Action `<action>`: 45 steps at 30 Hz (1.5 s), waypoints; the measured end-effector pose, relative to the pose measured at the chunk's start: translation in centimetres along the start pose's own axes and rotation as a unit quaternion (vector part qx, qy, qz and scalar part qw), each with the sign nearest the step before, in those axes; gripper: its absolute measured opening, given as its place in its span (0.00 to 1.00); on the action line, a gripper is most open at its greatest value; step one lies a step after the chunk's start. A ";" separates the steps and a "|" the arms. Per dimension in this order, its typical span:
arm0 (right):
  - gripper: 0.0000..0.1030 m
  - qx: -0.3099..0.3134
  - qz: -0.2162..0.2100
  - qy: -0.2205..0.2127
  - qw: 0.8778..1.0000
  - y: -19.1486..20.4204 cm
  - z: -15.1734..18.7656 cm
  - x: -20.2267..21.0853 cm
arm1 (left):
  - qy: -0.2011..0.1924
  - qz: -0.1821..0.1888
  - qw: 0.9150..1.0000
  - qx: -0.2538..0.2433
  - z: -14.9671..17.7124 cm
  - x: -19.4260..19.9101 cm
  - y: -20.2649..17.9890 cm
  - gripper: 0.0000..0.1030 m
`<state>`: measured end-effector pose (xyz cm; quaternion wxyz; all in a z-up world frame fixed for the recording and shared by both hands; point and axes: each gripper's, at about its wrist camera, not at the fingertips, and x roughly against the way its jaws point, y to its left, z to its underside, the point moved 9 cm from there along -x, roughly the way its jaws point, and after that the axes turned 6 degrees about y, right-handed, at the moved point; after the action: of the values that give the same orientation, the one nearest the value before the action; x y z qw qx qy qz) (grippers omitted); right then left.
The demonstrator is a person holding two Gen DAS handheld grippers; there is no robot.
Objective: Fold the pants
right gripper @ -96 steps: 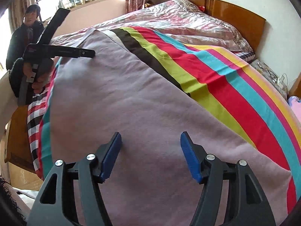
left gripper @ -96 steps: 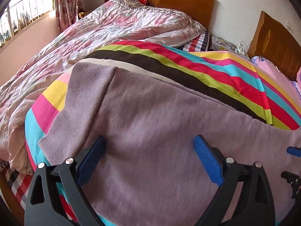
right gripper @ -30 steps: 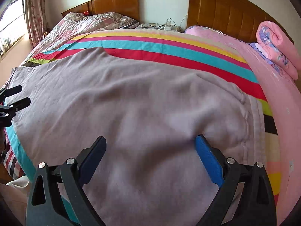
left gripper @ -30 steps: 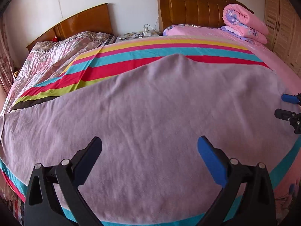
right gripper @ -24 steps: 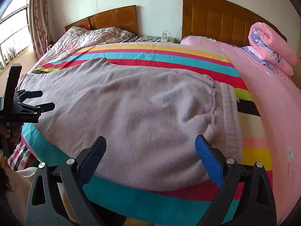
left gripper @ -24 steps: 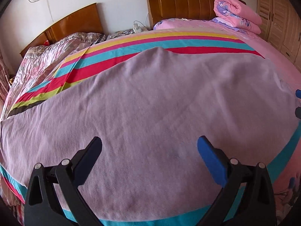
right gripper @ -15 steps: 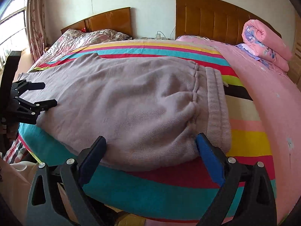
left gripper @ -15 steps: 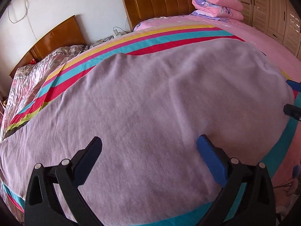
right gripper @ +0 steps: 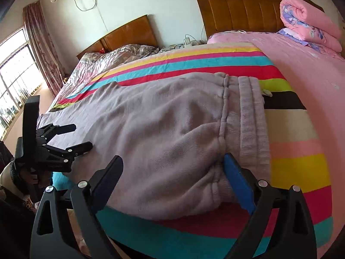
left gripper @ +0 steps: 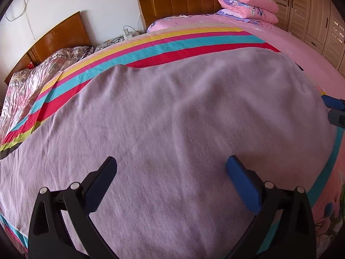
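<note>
Mauve knit pants (left gripper: pixel 172 112) lie flat across a striped blanket (left gripper: pixel 172 43) on the bed, covering most of the left wrist view. Their elastic waistband (right gripper: pixel 252 118) is at the right in the right wrist view, and the legs run off to the left. My left gripper (left gripper: pixel 172 172) hovers open over the middle of the pants with nothing between its fingers; it also shows at the left as left gripper (right gripper: pixel 83 136). My right gripper (right gripper: pixel 173 170) is open at the bed's near edge, its right finger beside the waistband. The tips of the right gripper (left gripper: pixel 334 110) show at the right edge.
A rolled pink quilt (right gripper: pixel 308 19) lies by the wooden headboard (right gripper: pixel 241 6) on the pink sheet. A second bed with a floral quilt (right gripper: pixel 112 58) stands at the left, near a window (right gripper: pixel 15 69). Wardrobe doors (left gripper: pixel 312 10) are at the far right.
Both views have swung from the cuff end toward the waistband. The right gripper has drawn back to the bed's near edge at the waistband. Both grippers stayed open.
</note>
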<state>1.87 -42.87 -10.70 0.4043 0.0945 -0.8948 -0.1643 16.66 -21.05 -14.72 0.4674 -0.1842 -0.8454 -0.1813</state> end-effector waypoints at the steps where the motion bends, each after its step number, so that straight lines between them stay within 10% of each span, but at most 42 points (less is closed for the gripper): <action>1: 0.87 -0.021 0.000 -0.018 1.000 -0.8 0.2 1.5 | -0.015 -0.003 1.000 -0.003 -0.6 0.7 -0.2 0.99; 8: 0.88 -0.165 -0.047 -0.015 0.985 -4.6 3.7 2.3 | -0.029 0.025 0.996 -0.077 -2.9 1.0 -6.5 0.99; 36: 0.94 -0.241 -0.045 0.057 0.968 -1.8 1.6 -2.7 | -0.024 0.080 0.996 -0.035 -0.7 -1.3 -6.6 0.99; 45: 0.89 -0.297 -0.106 -0.058 0.947 -1.9 -1.1 -0.4 | -0.024 0.083 0.996 -0.036 -0.5 -1.2 -6.4 0.99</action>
<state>2.98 -44.72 -10.99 0.3414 0.0550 -0.8124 -0.4695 14.55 -27.03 -16.36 0.4531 -0.2749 -0.8312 -0.1682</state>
